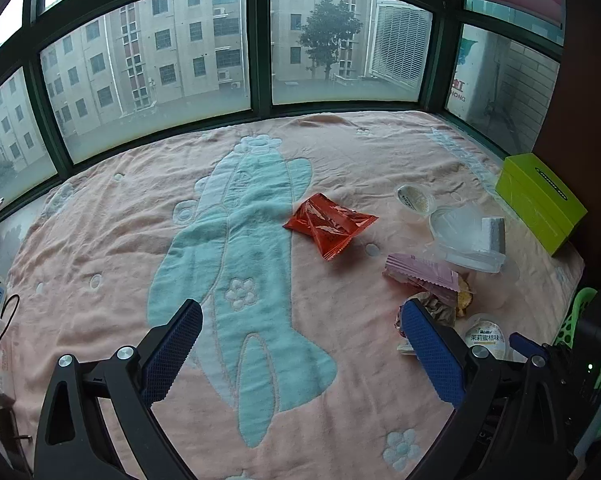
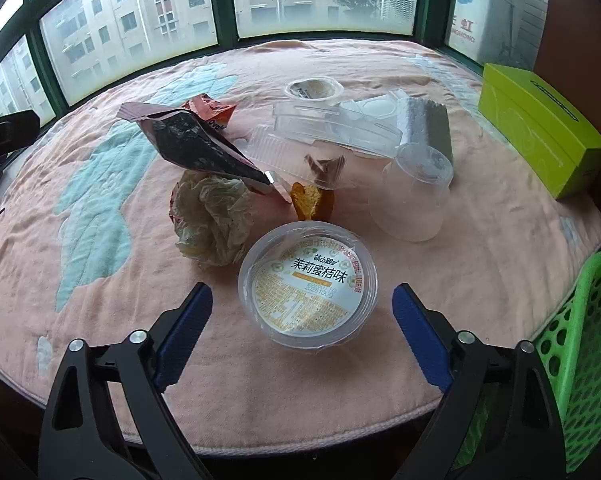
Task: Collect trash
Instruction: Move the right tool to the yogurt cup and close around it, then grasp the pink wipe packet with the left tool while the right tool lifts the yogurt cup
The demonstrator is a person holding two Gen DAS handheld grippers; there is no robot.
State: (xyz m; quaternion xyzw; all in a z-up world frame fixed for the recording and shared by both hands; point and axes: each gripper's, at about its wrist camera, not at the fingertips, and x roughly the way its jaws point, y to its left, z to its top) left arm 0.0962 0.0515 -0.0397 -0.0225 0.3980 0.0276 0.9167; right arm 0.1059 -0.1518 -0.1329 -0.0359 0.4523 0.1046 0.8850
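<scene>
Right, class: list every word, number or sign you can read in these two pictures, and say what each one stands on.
"茉莉蜜桔味": lid of the jelly cup between the open right gripper fingers.
"20261009": same lid; the fine print around it is too small.
"HONG", mirrored: sign outside the window.
Green box label: blurred.
Orange wrapper print: unreadable.

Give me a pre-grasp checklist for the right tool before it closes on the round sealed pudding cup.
1. Right tool open: ok.
2. Round clear pudding cup with printed foil lid centred between the fingers: ok.
3. Pads touching the cup: not ok, gaps on both sides.
4. Crumpled beige wrapper out of the closing path: ok, beside the cup but ahead of the left finger.
5. Green perforated plastic basket within reach: ok, at the right edge.
6. Left tool clear of the cup: ok, open, empty.
</scene>
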